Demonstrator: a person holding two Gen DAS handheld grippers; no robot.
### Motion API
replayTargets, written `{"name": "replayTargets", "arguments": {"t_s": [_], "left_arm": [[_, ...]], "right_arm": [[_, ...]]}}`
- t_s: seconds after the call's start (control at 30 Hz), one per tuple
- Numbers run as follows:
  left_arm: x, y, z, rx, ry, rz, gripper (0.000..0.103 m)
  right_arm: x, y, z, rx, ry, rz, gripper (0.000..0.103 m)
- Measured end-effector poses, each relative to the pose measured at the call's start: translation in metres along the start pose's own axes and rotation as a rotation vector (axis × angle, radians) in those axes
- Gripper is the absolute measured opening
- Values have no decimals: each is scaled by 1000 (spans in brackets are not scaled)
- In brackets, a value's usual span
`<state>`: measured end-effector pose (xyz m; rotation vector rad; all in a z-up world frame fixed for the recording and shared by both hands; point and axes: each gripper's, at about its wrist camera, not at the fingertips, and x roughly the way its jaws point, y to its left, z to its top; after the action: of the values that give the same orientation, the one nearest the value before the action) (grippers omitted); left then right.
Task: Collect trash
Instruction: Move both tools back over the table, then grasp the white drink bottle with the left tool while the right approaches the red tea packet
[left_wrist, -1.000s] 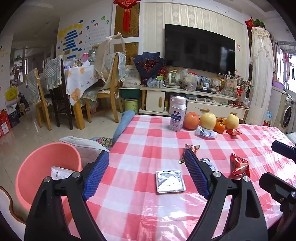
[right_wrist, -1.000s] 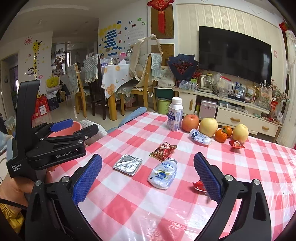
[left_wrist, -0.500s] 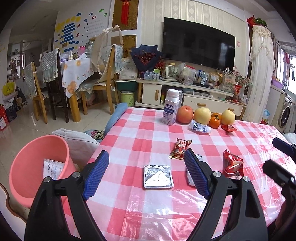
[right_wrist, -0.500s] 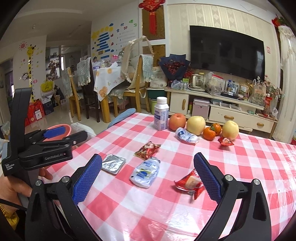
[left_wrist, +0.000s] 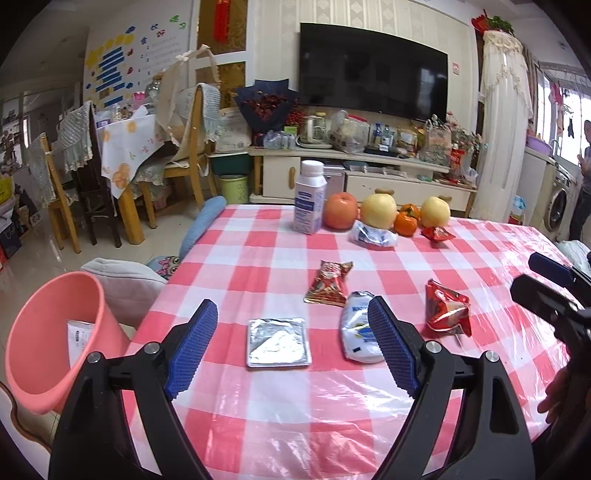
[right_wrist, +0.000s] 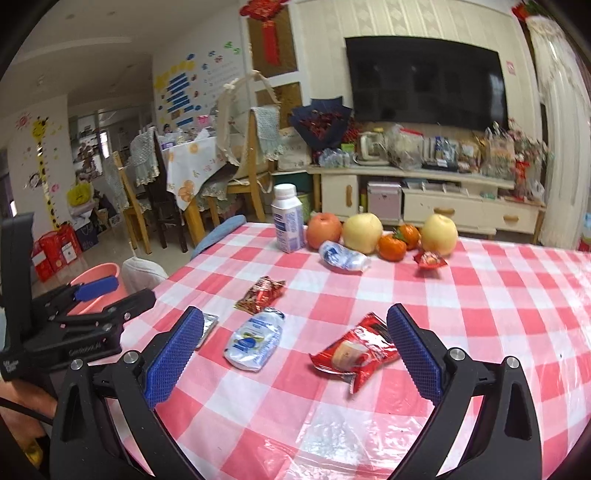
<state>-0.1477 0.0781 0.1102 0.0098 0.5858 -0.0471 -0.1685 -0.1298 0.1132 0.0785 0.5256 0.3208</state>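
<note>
While both tongs, left tongs and right tongs, gape empty, the flat silver foil packet could skid on the glossy checked counter

Both the left gripper and the right gripper have black plastic arms with silver screws and ribbed blue pads, the left one's side bearing white lettering.

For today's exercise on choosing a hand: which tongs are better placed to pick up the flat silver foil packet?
Left, probably. The flat silver foil packet lies centred between the open left tongs; the right tongs frame other wrappers.
</note>
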Motion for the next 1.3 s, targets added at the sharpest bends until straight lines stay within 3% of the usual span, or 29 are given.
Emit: {"name": "replayTargets", "arguments": {"t_s": [0.3,0.47,0.73,0.87,1.13,1.3], "left_arm": [[11,-15,-1,29,36,-27,84],[26,-19,10,15,68,-94,84],[85,-42,41,69,149,-149,84],[128,-54,63,18,219,-214,84],[214,-88,96,-79,293,-250,84],[267,-103,98,-132,345,-204,84]], "right_arm": [[7,-27,-5,72,83,-6,98],[16,-42,-8,117,147,-30,98],[35,-88,-13,300,232,-40,98],[51,-102,-18,381,268,-13,98],[82,-90,-16,249,323,-11,98],[95,-93,-13,195,339,1,98]]}}
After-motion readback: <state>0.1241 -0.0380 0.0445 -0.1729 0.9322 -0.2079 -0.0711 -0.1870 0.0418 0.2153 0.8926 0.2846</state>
